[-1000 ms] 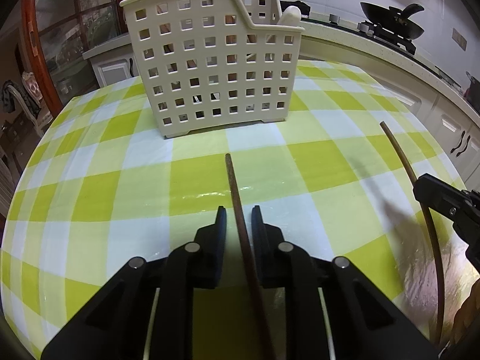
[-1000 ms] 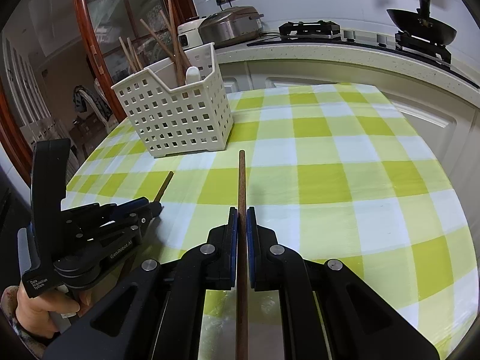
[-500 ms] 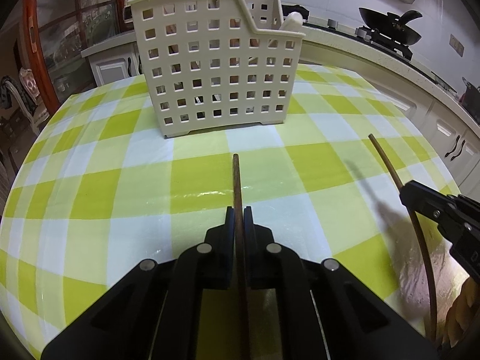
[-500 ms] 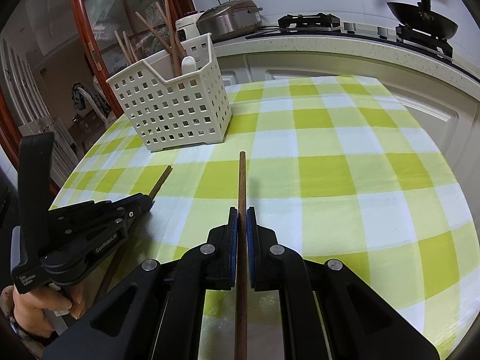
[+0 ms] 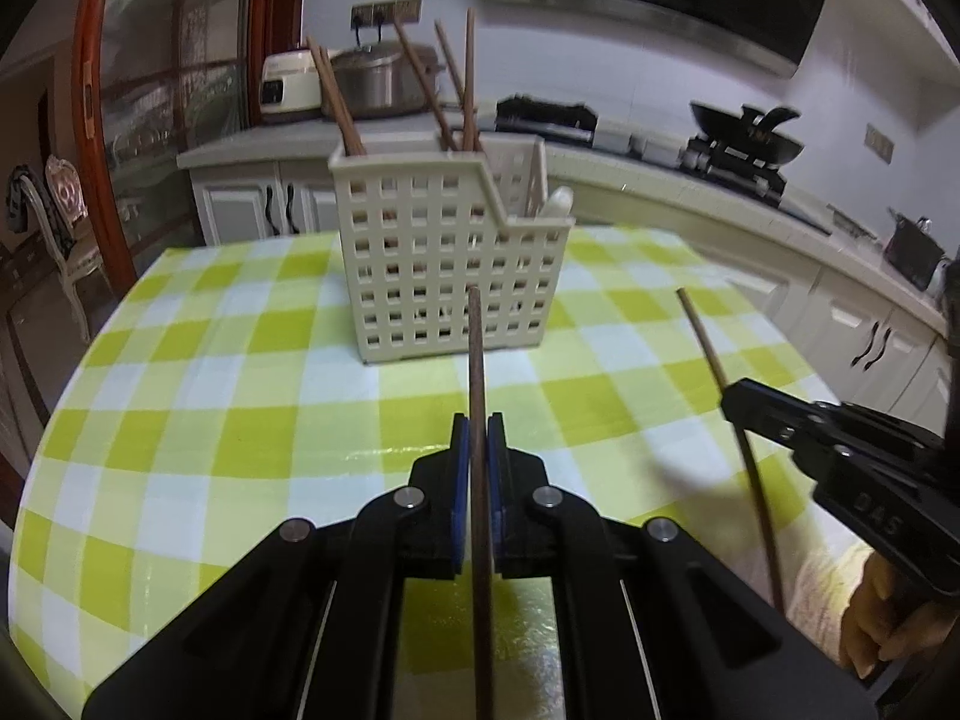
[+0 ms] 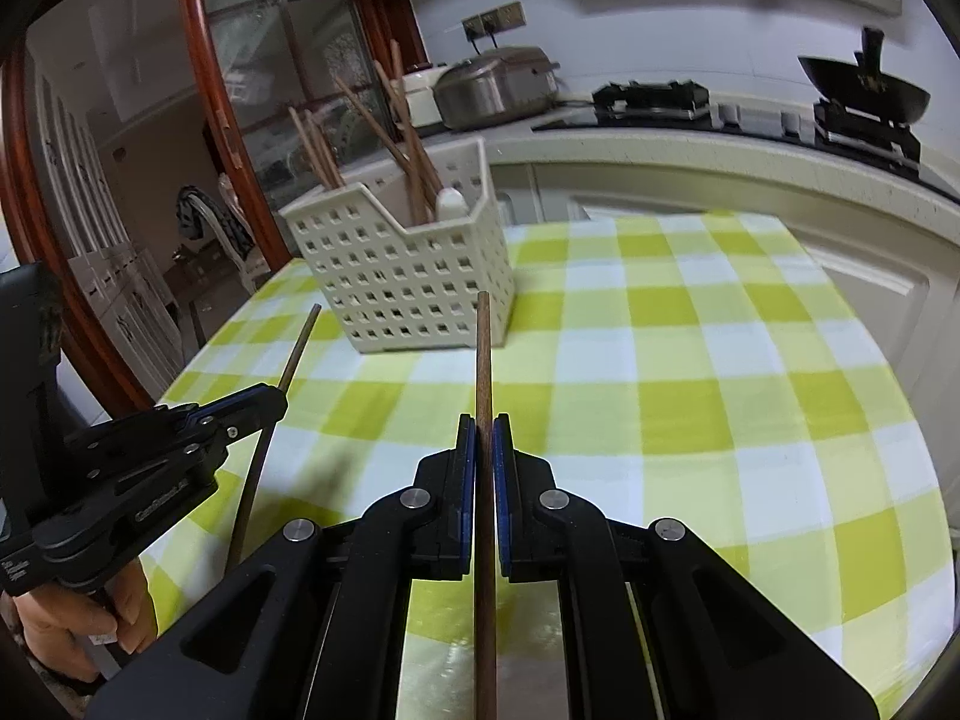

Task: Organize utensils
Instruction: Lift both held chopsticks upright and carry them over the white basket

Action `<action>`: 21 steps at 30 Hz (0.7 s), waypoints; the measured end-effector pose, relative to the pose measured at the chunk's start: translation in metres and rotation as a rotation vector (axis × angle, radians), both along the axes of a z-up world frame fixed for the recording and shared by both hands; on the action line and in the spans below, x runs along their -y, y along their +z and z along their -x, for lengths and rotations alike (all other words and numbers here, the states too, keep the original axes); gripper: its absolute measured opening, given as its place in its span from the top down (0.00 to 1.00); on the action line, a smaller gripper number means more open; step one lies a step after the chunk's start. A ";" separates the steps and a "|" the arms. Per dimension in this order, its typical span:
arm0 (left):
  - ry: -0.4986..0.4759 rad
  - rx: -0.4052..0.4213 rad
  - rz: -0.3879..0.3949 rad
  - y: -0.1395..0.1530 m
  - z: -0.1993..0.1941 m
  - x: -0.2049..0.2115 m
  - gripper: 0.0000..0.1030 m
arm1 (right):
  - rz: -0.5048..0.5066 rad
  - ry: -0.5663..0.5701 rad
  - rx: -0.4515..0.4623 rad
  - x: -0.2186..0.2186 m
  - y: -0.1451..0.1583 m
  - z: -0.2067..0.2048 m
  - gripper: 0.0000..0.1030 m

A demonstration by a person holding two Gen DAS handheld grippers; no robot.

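Left wrist view gives me a green-checked tablecloth (image 5: 180,396) under a cream basket (image 5: 444,264), kitchen counter (image 5: 690,180) behind. Left gripper (image 5: 478,438) pinches one chopstick (image 5: 477,360); right gripper (image 6: 483,438) clamps another chopstick (image 6: 483,354).

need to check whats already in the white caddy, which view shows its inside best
The right wrist view: it looks down at an angle at the white caddy, showing the brown chopsticks and a white handle entering its compartments. The left wrist view faces its front wall, so only the tops of the chopsticks show above the rim.
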State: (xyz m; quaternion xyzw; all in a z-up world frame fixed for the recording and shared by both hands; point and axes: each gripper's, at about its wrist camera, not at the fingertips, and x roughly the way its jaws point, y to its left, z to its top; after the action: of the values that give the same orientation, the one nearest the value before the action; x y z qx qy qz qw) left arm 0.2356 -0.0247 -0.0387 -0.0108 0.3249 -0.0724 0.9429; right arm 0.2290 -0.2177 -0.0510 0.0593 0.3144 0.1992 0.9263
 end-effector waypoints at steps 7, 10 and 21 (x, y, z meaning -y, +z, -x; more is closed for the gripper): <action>0.004 0.072 0.026 0.023 0.024 -0.009 0.94 | -0.004 0.021 0.065 -0.012 0.022 0.013 0.94; 0.010 0.096 0.035 0.031 0.032 -0.014 0.94 | -0.008 0.024 0.088 -0.016 0.029 0.019 0.94; 0.012 0.163 0.042 0.048 0.061 -0.023 0.94 | 0.012 0.040 0.152 -0.030 0.045 0.037 0.94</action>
State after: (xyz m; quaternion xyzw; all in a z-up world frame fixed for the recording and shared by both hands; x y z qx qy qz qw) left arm 0.1749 -0.0015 0.0096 -0.0265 0.2456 -0.0740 0.9662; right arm 0.1922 -0.1874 -0.0058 0.0320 0.2454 0.2197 0.9437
